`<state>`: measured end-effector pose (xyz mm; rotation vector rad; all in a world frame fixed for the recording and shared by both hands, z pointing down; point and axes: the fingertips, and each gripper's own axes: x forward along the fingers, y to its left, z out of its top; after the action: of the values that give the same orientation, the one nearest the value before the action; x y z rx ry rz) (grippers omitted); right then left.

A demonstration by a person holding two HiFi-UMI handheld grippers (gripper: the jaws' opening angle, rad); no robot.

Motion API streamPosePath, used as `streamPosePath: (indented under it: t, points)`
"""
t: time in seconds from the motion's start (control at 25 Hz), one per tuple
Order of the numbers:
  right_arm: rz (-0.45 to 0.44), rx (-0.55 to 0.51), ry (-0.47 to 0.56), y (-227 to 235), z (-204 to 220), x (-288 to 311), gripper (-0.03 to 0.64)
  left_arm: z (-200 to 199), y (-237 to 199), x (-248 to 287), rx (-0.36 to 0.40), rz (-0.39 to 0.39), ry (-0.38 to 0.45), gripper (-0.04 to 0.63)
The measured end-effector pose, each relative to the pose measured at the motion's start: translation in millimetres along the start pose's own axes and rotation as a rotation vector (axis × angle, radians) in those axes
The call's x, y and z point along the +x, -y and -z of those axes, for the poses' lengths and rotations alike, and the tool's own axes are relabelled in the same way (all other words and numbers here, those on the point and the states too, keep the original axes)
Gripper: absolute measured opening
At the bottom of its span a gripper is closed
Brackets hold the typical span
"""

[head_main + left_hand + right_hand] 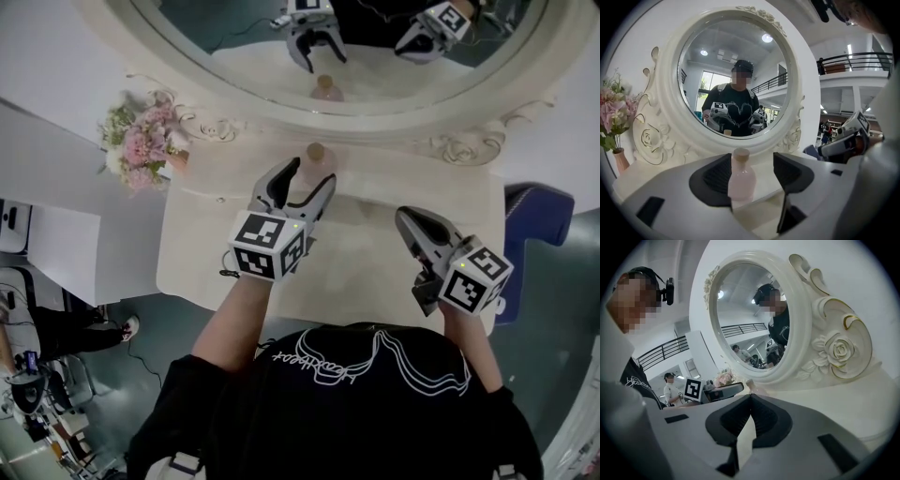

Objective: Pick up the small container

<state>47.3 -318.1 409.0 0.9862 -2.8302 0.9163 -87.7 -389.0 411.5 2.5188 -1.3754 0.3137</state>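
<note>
**A:** Start closest to the camera. What lies farthest out from the mirror (375,42)?

**B:** The person (347,394), in a black top with white line print. Both arms reach toward the mirror over the pale dressing table (375,281).

**A:** And the grippers?

**B:** The right gripper (405,221) hangs well back from the mirror's frame, over the right part of the table. In its own view the two dark pads (733,420) press together with nothing between them.

**A:** The left one?

**B:** The left gripper (309,176) is much nearer the mirror, just in front of the lowest part of the frame. Its jaws stand apart. The small container (740,180), a pale pink bottle with a tan stopper, stands upright on the table between them.

**A:** Is it touching either pad?

**B:** In the left gripper view it overlaps the pad at the view's left, but I cannot tell whether they touch. A clear gap separates it from the other pad (790,171).

**A:** What comes beyond that?

**B:** The mirror's carved white frame rises just behind the container. The glass reflects the container and both grippers. Beside the mirror's lower left edge, pink and white flowers (141,145) stand in a small vase (621,160). On the frame's lower right is a carved rose (841,350) with gilt edging.
</note>
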Motion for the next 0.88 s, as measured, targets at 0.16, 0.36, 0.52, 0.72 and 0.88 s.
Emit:
streamPosePath:
  t: [0.16,0.36,0.52,0.72,0.88]
  points:
    - [0.007,0.007,-0.004,10,0,0,0.005,11,-12,16,0.015,-0.033,-0.026,0.27]
    - [0.011,-0.031,-0.024,15,1,2,0.003,19,-24,27,0.014,-0.071,-0.031,0.238]
    - [0.006,-0.021,-0.031,19,3,5,0.003,17,-25,31,0.04,-0.082,-0.023,0.221]
    - [0.007,-0.012,-0.042,21,5,5,0.004,17,-24,34,0.062,-0.09,-0.025,0.183]
    - [0.01,-0.01,-0.042,23,5,5,0.003,18,-24,35,0.079,-0.103,-0.028,0.15]
